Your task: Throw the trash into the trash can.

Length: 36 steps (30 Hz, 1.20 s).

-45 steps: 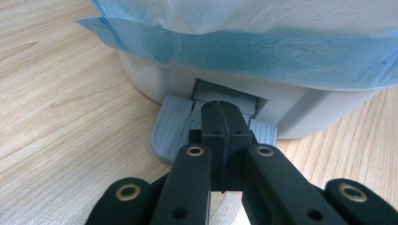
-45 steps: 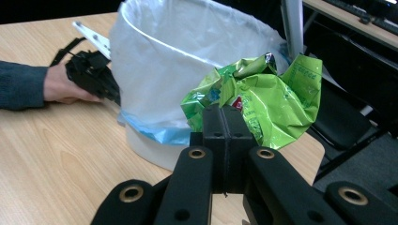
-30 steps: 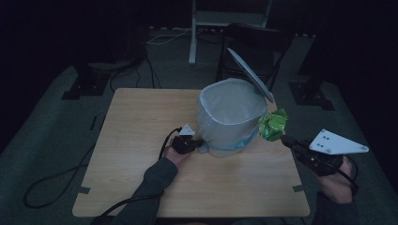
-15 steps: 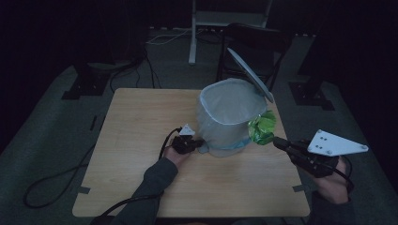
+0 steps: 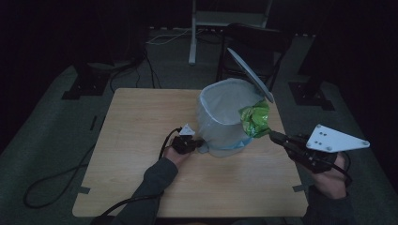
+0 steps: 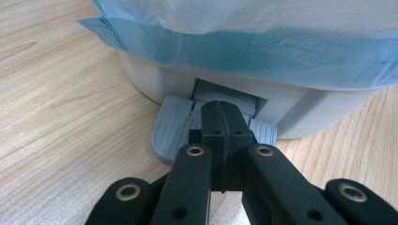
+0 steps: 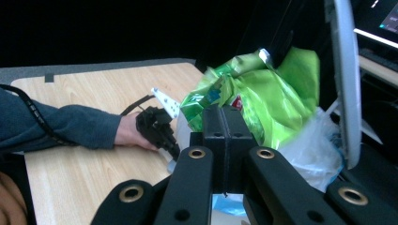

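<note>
A grey pedal bin (image 5: 220,124) with a blue liner (image 6: 234,51) stands on the wooden table (image 5: 136,122), its lid (image 5: 251,75) raised. My left gripper (image 5: 197,142) is shut, and its tips (image 6: 220,112) rest on the bin's foot pedal (image 6: 171,129). My right gripper (image 5: 272,135) is shut on a crumpled green snack bag (image 5: 255,119). It holds the bag at the bin's right rim, just under the lid. In the right gripper view the green bag (image 7: 267,93) hangs above the liner, beside the lid (image 7: 345,79).
A chair (image 5: 256,47) and a stand's legs (image 5: 197,21) sit on the floor behind the table. Cables (image 5: 51,183) trail on the floor at the left. The person's left sleeve (image 7: 61,126) lies across the table's near side.
My right gripper has carried the green bag leftwards and slightly up, from beside the bin to its right rim. The left gripper has stayed on the pedal and the lid has stayed up.
</note>
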Available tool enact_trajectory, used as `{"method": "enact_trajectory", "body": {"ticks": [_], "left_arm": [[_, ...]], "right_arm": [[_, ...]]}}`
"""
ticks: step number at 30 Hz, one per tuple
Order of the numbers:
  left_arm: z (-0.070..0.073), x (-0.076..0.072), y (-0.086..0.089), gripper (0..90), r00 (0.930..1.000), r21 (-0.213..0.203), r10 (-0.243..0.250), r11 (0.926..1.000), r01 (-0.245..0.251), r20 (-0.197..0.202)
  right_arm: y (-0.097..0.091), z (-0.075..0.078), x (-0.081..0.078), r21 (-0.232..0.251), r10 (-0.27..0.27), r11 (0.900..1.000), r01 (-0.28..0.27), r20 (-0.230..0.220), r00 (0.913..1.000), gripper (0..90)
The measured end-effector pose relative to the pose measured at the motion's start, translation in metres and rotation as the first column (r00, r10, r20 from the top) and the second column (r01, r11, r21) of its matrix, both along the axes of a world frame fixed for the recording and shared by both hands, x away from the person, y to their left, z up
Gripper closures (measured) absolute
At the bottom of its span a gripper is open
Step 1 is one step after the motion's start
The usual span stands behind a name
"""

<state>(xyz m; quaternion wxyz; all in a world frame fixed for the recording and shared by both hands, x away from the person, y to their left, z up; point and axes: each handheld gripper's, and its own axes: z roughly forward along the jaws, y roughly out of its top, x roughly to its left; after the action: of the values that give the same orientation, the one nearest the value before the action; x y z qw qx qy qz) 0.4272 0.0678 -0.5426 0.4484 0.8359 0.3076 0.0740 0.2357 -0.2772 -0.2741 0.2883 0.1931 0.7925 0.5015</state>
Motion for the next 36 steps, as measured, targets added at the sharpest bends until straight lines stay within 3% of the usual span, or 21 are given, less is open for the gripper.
{"method": "enact_trajectory", "body": {"ticks": [8, 36], "left_arm": [[0.0, 0.0, 0.0, 90.0, 1.0, 0.0, 0.0, 1.0, 0.0, 0.001], [0.0, 0.0, 0.0, 90.0, 1.0, -0.001, 0.0, 1.0, 0.0, 0.0]], "right_arm": [[0.0, 0.009, -0.003, 0.007, 0.0, 1.0, 0.0, 0.032, 0.9995, 90.0], [0.024, -0.004, 0.051, 0.037, -0.024, 0.9991, 0.023, 0.038, 0.999, 90.0]]}}
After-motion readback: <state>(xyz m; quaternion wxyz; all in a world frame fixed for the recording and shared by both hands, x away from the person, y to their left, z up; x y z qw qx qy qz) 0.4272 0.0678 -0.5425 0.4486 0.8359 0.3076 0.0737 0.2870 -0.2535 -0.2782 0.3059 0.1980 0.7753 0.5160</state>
